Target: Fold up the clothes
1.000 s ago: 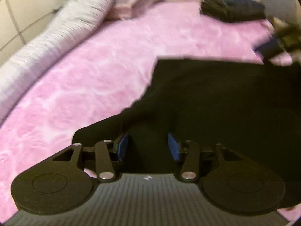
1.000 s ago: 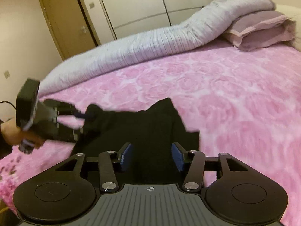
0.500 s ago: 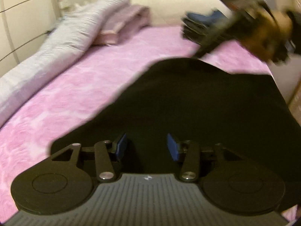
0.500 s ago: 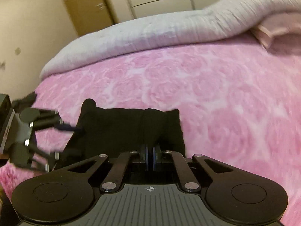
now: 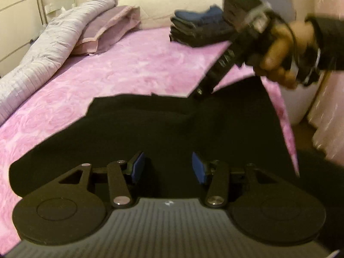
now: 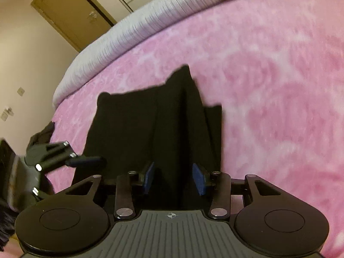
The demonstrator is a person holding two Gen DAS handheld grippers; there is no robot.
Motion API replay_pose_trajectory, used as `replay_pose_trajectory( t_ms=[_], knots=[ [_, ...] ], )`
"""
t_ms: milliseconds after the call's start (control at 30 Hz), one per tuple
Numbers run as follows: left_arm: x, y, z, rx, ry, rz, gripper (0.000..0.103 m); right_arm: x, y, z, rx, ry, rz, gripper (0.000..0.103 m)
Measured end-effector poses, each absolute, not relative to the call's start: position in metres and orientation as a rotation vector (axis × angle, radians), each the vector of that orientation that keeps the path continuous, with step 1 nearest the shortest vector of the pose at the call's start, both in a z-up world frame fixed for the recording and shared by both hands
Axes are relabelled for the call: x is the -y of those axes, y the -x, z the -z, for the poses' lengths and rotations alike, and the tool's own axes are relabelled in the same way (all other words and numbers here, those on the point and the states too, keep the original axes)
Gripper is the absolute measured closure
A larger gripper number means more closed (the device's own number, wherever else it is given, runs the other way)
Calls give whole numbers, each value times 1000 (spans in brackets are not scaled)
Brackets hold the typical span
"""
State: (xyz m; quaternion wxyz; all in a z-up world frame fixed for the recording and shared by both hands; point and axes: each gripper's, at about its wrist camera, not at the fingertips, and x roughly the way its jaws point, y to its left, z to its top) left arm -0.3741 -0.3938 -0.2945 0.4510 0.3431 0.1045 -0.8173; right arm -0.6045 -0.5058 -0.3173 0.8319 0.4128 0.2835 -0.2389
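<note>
A bed (image 6: 279, 86) under a pink rose-patterned cover fills both views, with a rolled grey duvet (image 5: 43, 49) along its far edge and a mauve pillow (image 5: 107, 30) beside it. A black garment (image 6: 150, 124) lies spread on the cover near the bed's edge, creased into long folds. A stack of folded dark clothes (image 5: 197, 30) sits well apart, near the headboard. The left gripper (image 5: 167, 167) hangs over the garment, its 2 blue-padded fingers (image 5: 137, 167) released, dark cloth beneath them. The right gripper (image 6: 173, 178), held in a hand (image 5: 279, 51), has its fingers (image 6: 198, 178) opening, with a ridge of the garment between them, untouched by the pads.
</note>
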Motion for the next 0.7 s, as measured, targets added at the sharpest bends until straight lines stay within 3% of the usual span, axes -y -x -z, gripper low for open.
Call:
replay_pose_trajectory(
  t_ms=[33, 300, 400, 500, 600, 667, 700],
  knots=[
    [394, 376, 293, -268, -839, 2017, 62, 506, 603, 316, -605, -875, 498, 101],
    [407, 388, 298, -279, -840, 2028, 62, 491, 580, 297, -777, -517, 552, 101],
    [399, 387, 285, -272, -829, 2027, 61, 491, 597, 300, -695, -623, 564, 100],
    [390, 390, 280, -273, -821, 2072, 60, 490, 616, 293, -590, -727, 567, 89],
    [393, 400, 295, -258, -855, 2070, 60, 493, 615, 304, -622, -796, 565, 83],
    [393, 403, 298, -276, -840, 2072, 60, 489, 612, 306, -655, -771, 569, 88],
    [394, 405, 299, -276, -839, 2074, 60, 486, 611, 301, -665, -732, 579, 102]
  ],
)
